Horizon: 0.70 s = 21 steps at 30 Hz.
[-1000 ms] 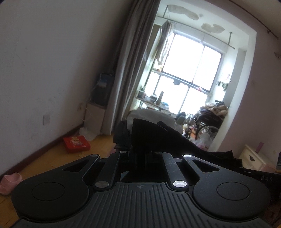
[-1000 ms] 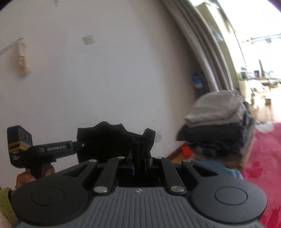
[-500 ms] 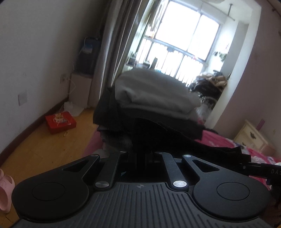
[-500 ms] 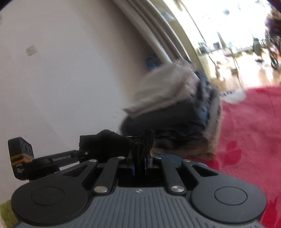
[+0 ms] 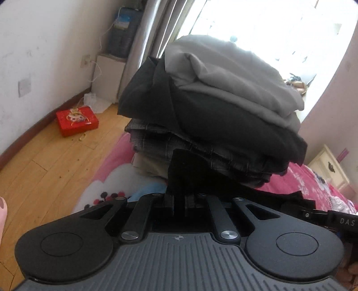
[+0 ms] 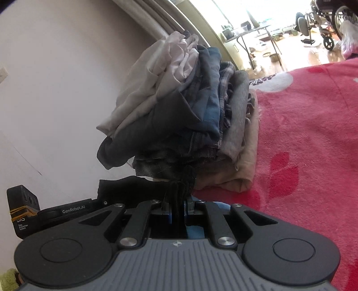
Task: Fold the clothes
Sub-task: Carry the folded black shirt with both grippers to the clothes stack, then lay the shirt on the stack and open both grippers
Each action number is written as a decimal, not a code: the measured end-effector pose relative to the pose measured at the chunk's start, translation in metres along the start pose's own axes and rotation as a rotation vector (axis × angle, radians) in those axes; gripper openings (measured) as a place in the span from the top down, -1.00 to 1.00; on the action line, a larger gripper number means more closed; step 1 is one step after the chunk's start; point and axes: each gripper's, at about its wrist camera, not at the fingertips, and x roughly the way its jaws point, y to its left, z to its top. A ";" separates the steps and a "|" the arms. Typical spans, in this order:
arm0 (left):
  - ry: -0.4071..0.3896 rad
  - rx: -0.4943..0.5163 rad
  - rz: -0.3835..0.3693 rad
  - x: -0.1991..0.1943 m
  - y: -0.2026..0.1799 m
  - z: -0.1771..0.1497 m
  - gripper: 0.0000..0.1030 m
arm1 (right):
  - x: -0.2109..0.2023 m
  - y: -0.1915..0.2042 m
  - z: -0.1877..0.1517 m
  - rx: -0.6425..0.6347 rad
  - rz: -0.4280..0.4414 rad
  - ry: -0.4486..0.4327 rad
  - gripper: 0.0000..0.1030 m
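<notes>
A black garment [image 5: 201, 179] is stretched between my two grippers, just in front of a tall stack of folded clothes [image 5: 223, 100] on the bed. My left gripper [image 5: 179, 201] pinches one edge of the garment, and its jaws are starting to open with the cloth still between them. In the right wrist view my right gripper [image 6: 177, 201] is shut on a bunched edge of the same black garment [image 6: 134, 188], close to the foot of the stack [image 6: 190, 112]. The left gripper's body shows at the left edge there.
The stack rests on a red and pink blanket [image 6: 313, 134]. A wooden floor [image 5: 44, 167] with a red box [image 5: 77, 120] lies to the left. A cream nightstand [image 5: 331, 165] stands at the right. A wheelchair [image 6: 324, 13] is by the bright window.
Both grippers have come down and forward with the black garment. The stack of folded clothes now fills both views, and the bed has come into sight.
</notes>
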 end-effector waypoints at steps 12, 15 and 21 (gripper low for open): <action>-0.071 -0.292 0.010 -0.014 0.050 0.021 0.27 | -0.011 -0.068 0.015 0.252 -0.018 -0.079 0.18; -0.114 -0.280 0.021 -0.040 0.054 0.026 0.27 | -0.031 -0.045 0.022 0.123 0.038 -0.087 0.29; -0.077 -0.118 0.073 -0.083 0.040 0.017 0.27 | -0.018 0.043 -0.001 -0.308 0.115 0.072 0.52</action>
